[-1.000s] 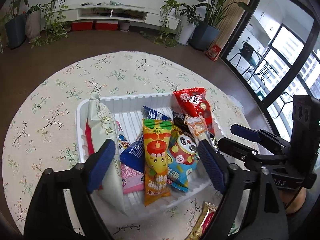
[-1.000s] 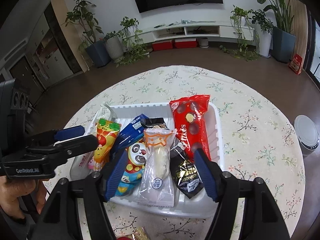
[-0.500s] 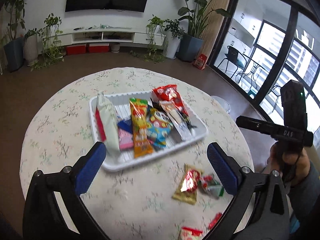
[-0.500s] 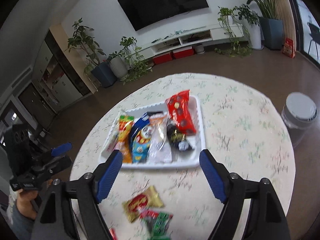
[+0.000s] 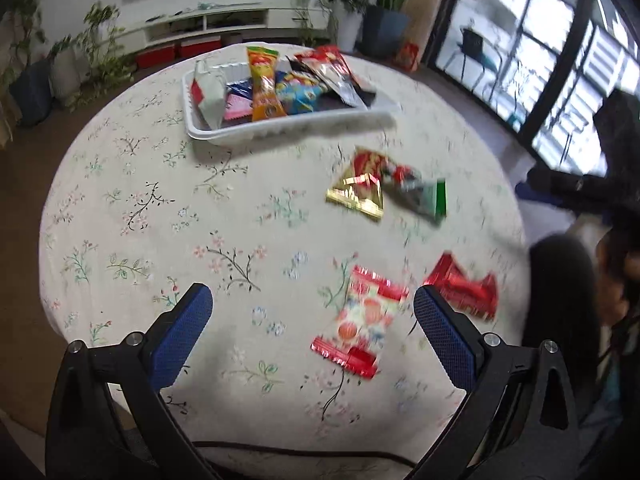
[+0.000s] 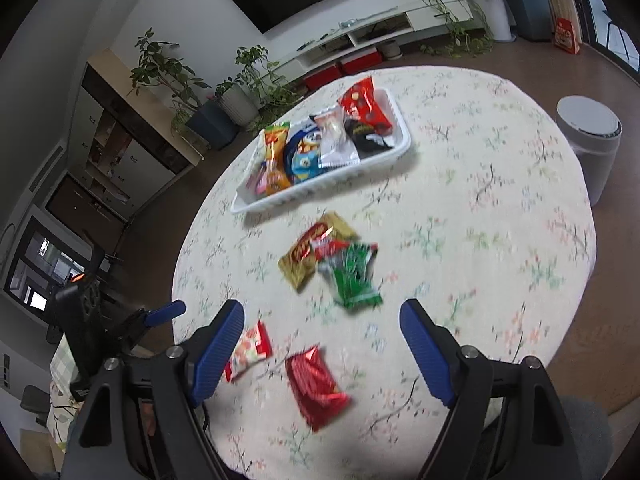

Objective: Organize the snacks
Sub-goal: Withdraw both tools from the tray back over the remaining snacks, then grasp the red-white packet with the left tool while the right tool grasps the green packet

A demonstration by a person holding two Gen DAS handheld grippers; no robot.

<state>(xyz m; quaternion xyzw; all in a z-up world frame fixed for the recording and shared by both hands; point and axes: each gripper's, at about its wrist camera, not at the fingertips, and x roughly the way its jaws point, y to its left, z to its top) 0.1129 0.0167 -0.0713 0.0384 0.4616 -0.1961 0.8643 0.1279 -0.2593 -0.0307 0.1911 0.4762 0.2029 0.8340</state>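
A white tray packed with several snack packets stands at the far side of the round floral table. Loose on the cloth lie a gold packet, a green and red packet, a red and white packet and a red foil packet. My left gripper hangs open and empty above the near part of the table, the red and white packet just inside its right finger. My right gripper is open and empty too, above the red foil packet.
A white lidded bin stands on the floor beyond the table's right edge. A person's dark sleeve fills the right of the left wrist view. Potted plants and a low TV shelf line the far wall.
Both grippers have drawn back from over the tray toward the table's near edge. The tray now looks small and far. The loose packets have come into view, and both jaws stand wider.
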